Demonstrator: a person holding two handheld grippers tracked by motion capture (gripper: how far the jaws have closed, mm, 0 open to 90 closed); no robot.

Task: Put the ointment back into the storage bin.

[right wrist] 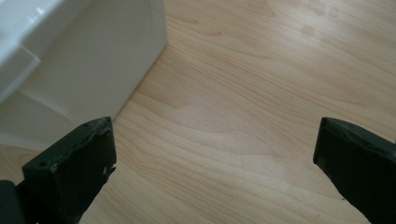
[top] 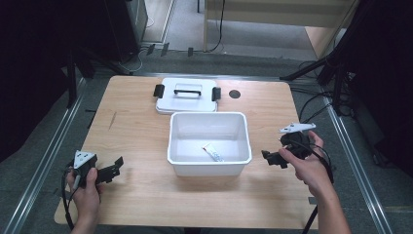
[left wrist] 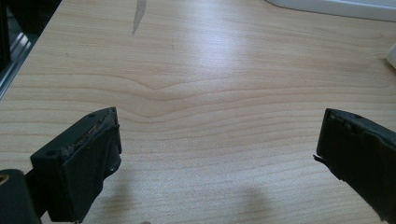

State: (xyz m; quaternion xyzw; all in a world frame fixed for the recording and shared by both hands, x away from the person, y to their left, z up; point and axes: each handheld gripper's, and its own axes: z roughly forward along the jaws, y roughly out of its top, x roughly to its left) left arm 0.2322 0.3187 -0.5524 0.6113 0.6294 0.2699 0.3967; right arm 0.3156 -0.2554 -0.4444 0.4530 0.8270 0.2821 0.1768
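Observation:
A white plastic bin (top: 209,165) stands open in the middle of the wooden table (top: 136,195). A small white tube (top: 213,153) lies on its floor near the front wall. My left gripper (top: 114,168) rests at the table's front left, open, with bare wood between its jaws (left wrist: 219,154). My right gripper (top: 270,158) hovers just right of the bin, open and holding nothing. In the right gripper view the bin's outer wall (right wrist: 79,60) rises at the left and my right gripper (right wrist: 215,163) has only tabletop in its gap.
The bin's white lid (top: 186,96), with a black handle and black side clips, lies flat behind the bin. A dark round hole (top: 234,94) sits in the table right of the lid. Metal rails run along both table sides; tripod legs stand at the far right.

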